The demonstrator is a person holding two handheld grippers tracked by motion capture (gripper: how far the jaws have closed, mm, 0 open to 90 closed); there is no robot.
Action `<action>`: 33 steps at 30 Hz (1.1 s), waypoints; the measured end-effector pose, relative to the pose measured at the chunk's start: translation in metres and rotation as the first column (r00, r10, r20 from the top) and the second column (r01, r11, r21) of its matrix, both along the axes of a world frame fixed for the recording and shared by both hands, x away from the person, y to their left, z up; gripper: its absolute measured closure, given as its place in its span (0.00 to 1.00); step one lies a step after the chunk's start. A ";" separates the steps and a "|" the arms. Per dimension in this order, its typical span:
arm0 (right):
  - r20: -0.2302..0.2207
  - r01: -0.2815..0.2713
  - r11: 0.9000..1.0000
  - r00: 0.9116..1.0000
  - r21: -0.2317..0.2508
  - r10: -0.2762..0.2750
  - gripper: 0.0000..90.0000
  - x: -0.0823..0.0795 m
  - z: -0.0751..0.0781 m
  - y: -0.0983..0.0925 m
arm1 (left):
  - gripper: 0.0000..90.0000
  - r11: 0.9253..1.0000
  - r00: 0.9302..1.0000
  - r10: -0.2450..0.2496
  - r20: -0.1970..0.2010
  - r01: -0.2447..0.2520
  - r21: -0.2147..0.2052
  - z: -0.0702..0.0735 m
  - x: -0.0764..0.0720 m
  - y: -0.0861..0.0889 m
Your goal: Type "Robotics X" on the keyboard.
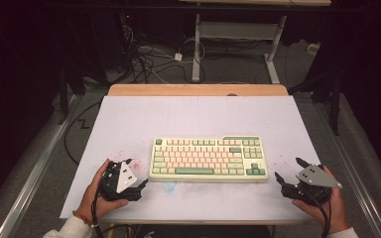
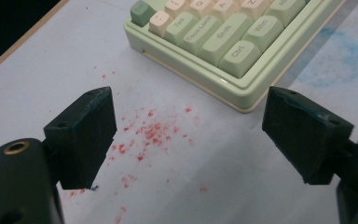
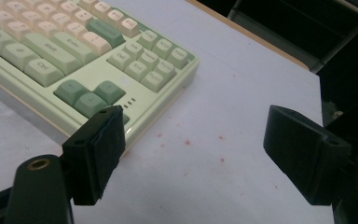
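Observation:
A pale green and pink keyboard point(image 1: 208, 158) lies in the middle of the white table point(image 1: 198, 119). To its left, near the front edge, a hand holds my left gripper point(image 1: 136, 172) open with nothing between its jaws. In the left gripper view the keyboard's near left corner point(image 2: 214, 51) lies just beyond the open left gripper point(image 2: 189, 137). My right gripper point(image 1: 287, 170) stands open to the right of the keyboard, empty. In the right gripper view the arrow-key corner point(image 3: 135, 93) sits just past the left jaw of the right gripper point(image 3: 200, 156).
Red speckles point(image 2: 151, 133) stain the table by the keyboard's left end, and a faint blue smear point(image 2: 345, 58) marks it near the front. A wooden strip point(image 1: 198, 90) edges the far side. Cables point(image 1: 149, 59) and a desk frame point(image 1: 238, 44) stand on the floor beyond.

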State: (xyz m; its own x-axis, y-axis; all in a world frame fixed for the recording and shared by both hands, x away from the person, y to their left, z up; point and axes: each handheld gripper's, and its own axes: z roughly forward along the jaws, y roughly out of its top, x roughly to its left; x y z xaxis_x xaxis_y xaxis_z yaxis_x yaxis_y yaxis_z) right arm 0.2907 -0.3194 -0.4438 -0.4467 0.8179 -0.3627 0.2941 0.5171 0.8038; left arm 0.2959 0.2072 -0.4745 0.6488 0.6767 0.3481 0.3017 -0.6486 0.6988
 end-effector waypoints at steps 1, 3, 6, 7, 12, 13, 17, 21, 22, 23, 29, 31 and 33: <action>-0.004 0.009 1.000 1.000 0.005 -0.009 0.23 -0.001 -0.001 -0.002 | 0.18 1.000 1.000 0.002 -0.004 -0.002 -0.001 0.000 0.000 0.001; -0.006 0.011 1.000 1.000 0.017 -0.011 0.23 -0.001 -0.004 -0.007 | 0.18 1.000 1.000 0.007 -0.008 -0.007 -0.005 -0.002 0.000 0.003; -0.020 0.032 0.999 0.999 0.023 -0.032 0.22 -0.001 -0.008 -0.013 | 0.18 1.000 1.000 0.012 -0.022 -0.012 -0.011 -0.003 -0.001 0.007; -0.025 0.037 0.999 0.999 0.024 -0.036 0.22 -0.001 -0.009 -0.015 | 0.18 1.000 1.000 0.015 -0.026 -0.015 -0.012 -0.004 -0.001 0.008; -0.046 0.063 0.998 0.997 0.032 -0.061 0.19 -0.004 -0.016 -0.021 | 0.18 1.000 0.999 0.024 -0.037 -0.025 -0.014 -0.008 -0.001 0.012; -0.045 0.063 0.998 0.997 0.028 -0.062 0.19 -0.004 -0.017 -0.022 | 0.18 1.000 0.999 0.026 -0.039 -0.027 -0.013 -0.008 -0.002 0.012; -0.042 0.070 0.997 0.997 0.044 -0.068 0.19 -0.005 -0.017 -0.023 | 0.18 1.000 0.999 0.028 -0.046 -0.029 -0.012 -0.010 -0.004 0.013; -0.042 0.053 0.998 0.998 0.028 -0.052 0.19 -0.006 -0.018 -0.020 | 0.18 0.999 0.998 0.029 -0.050 -0.030 -0.025 -0.010 -0.006 0.014; -0.042 0.054 0.998 0.998 0.033 -0.052 0.19 -0.005 -0.017 -0.019 | 0.18 0.999 0.998 0.029 -0.050 -0.030 -0.024 -0.010 -0.007 0.014; -0.041 0.050 0.998 0.998 0.033 -0.048 0.19 -0.005 -0.017 -0.018 | 0.18 0.999 0.998 0.028 -0.050 -0.029 -0.023 -0.011 -0.007 0.013; -0.045 0.031 0.999 0.999 0.029 -0.029 0.19 -0.006 -0.018 -0.015 | 0.18 1.000 0.999 0.016 -0.043 -0.017 -0.025 -0.010 -0.004 0.010; -0.044 0.036 0.999 0.998 0.030 -0.034 0.19 -0.006 -0.018 -0.015 | 0.18 1.000 0.999 0.013 -0.047 -0.013 -0.011 -0.012 -0.004 0.009; -0.038 0.033 0.999 0.999 0.033 -0.031 0.19 -0.007 -0.017 -0.015 | 0.18 1.000 0.999 0.008 -0.051 -0.009 -0.011 -0.013 -0.004 0.010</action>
State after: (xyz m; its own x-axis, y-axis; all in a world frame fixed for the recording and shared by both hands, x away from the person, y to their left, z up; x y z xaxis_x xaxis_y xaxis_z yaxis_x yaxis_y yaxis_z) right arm 0.2842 -0.3339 -0.4605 -0.4330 0.8435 -0.3177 0.3406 0.4794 0.8088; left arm 0.2916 0.2170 -0.4873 0.6597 0.6861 0.3068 0.3428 -0.6380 0.6895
